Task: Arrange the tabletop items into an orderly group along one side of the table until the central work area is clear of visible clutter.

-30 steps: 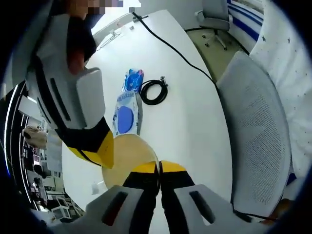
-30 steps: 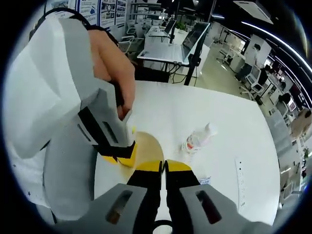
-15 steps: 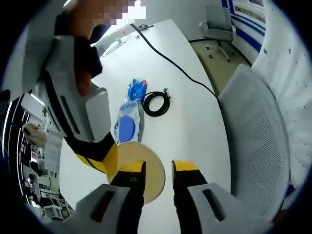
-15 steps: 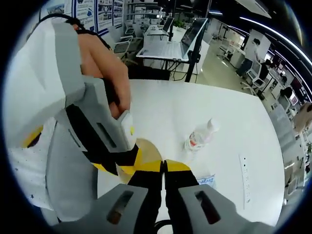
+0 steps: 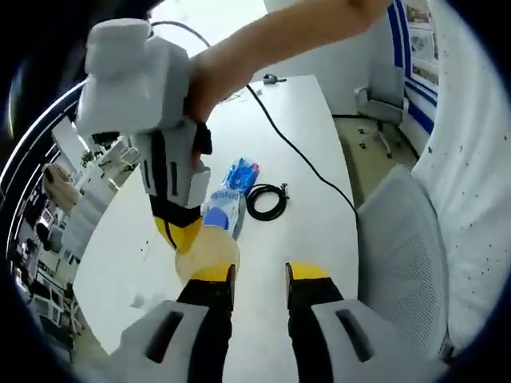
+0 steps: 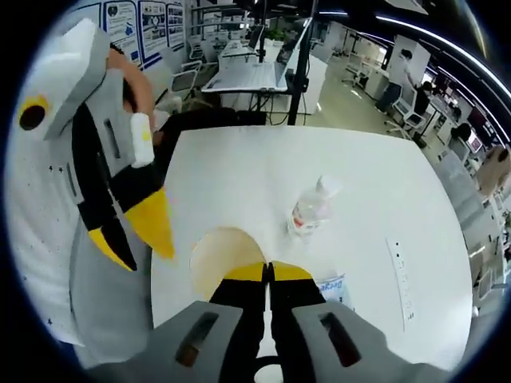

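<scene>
1. Left gripper view: the left tool (image 5: 259,275) has its jaws apart with nothing between them, above the white table (image 5: 319,231). Just ahead lies the round, pale wooden disc (image 5: 209,254), flat on the table near its edge. The right tool (image 5: 180,231) comes down from above, its yellow tips at the disc's far rim; whether they pinch that rim I cannot tell from here.
2. Beyond the disc lie a blue-and-white plastic packet (image 5: 223,212) and a smaller blue packet (image 5: 242,173), their long axes running away from the camera, with a coiled black cable (image 5: 268,203) beside them.
3. Right gripper view: the right tool (image 6: 267,274) has its jaws together at the near edge of the disc (image 6: 222,256). A clear plastic bottle (image 6: 311,210) lies on its side, cap pointing away.
4. The disc looks stiff, light and thin, so it is probably best taken by its rim. The bottle will likely roll; grip it across its middle.
</scene>
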The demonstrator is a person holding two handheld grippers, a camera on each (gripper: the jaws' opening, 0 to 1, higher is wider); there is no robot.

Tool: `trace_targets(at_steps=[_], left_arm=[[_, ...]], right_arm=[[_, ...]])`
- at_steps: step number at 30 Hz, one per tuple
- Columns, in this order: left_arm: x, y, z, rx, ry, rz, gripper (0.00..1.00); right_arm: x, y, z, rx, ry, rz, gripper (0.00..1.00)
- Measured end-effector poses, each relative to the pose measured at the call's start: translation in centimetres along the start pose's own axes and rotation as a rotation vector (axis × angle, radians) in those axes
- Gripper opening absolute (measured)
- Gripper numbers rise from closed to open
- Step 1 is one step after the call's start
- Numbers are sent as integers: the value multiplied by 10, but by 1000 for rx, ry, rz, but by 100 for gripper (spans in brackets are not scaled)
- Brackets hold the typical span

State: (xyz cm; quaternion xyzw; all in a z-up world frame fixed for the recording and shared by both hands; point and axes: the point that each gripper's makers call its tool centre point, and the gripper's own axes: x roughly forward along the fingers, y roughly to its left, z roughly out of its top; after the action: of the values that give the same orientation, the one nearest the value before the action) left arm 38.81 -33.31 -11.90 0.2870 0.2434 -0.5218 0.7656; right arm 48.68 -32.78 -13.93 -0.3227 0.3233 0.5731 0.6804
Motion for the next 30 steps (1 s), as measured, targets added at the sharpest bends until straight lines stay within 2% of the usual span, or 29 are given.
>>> trace_targets(at_steps=[11, 19, 24, 30], left_arm=[[-19, 0, -31, -182, -40, 42, 24], [-24, -4, -47, -227, -32, 54, 24], [-24, -5, -55, -241, -23, 57, 23], [-22, -5, -62, -266, -23, 57, 22]], right_arm=[[11, -36, -4, 120, -4, -4, 0], [29, -62, -5, 189, 4, 7, 0], [47, -82, -15, 241, 25, 11, 0], [70, -96, -21, 294, 41, 37, 0]])
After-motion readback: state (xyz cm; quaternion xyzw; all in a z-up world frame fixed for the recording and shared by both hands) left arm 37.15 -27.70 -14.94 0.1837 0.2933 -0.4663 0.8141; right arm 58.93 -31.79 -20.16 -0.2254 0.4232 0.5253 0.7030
